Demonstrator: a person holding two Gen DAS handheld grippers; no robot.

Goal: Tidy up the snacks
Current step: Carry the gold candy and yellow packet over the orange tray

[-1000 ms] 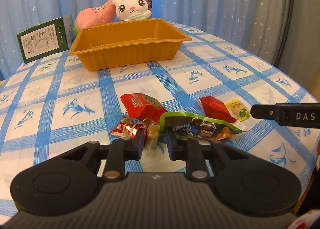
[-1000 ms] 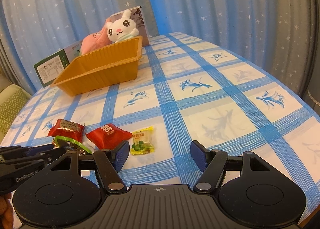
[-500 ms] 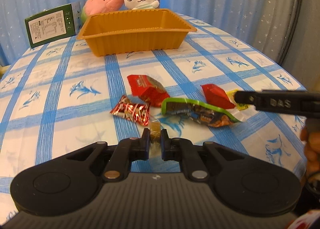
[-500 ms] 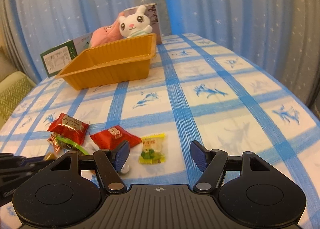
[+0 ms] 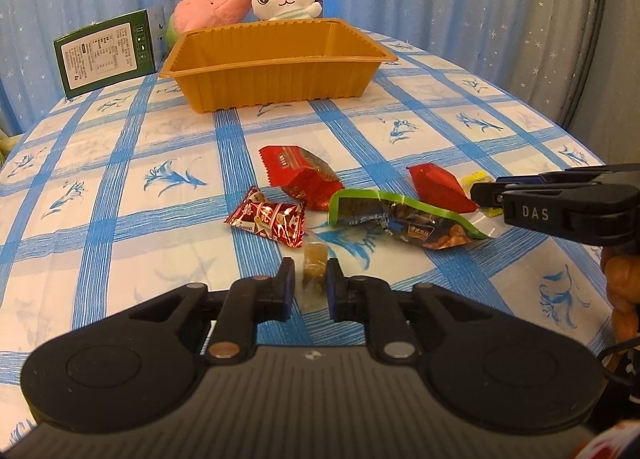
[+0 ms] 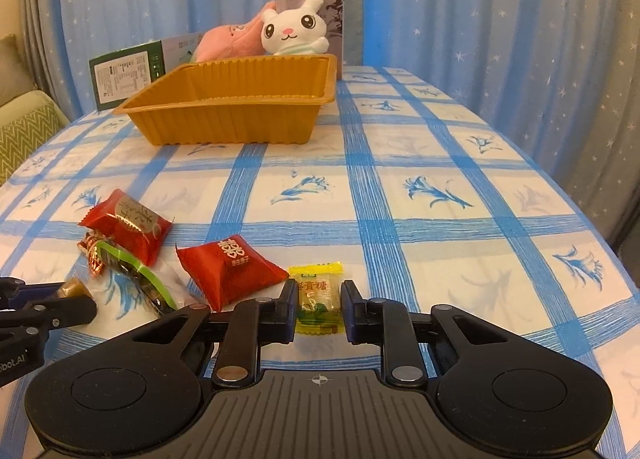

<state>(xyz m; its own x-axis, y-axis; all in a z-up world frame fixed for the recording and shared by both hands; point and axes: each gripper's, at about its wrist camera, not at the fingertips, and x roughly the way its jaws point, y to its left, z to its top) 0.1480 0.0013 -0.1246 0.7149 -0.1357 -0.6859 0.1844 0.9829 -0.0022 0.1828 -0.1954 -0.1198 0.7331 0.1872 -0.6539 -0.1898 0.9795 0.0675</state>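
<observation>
Yellow candy between right claw fingers.

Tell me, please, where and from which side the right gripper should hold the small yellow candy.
Grip the yellow candy across its flat middle, coming from the near short end. It lies flat, lengthwise between the right gripper fingers, crimped ends front and back.
</observation>
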